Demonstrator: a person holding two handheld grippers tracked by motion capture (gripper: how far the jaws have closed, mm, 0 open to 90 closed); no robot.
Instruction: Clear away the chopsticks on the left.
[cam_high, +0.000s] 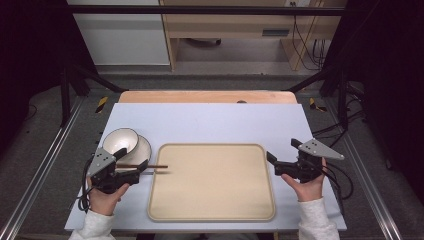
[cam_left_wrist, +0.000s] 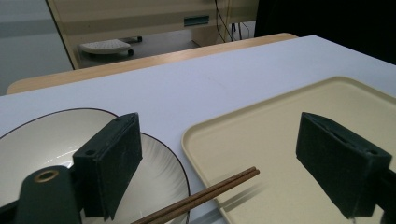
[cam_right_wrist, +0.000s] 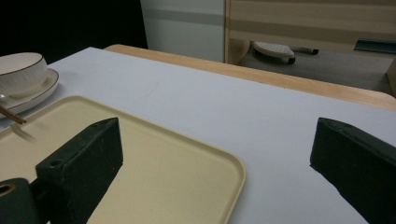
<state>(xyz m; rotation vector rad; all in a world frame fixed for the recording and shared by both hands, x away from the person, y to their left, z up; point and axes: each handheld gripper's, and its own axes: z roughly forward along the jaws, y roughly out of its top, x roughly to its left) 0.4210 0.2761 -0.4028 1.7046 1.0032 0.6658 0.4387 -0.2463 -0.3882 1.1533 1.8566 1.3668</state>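
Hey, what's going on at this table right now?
A person holds tongs in each hand beside a beige tray. The left tongs are open around chopsticks whose tips reach over the tray's left edge, next to a bowl on a plate. The right tongs are open, holding nothing, at the tray's right edge.

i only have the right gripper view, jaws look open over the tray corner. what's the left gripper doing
Observer: The left gripper hangs open by the tray's left edge, holding nothing.
Operator: those brown sticks at my left edge, what are they
Observer: Chopsticks, their far ends lying on the plate and their tips reaching over the tray rim.
Operator: is the bowl centred on that plate
Observer: No, the bowl sits toward the plate's left side in the high view.
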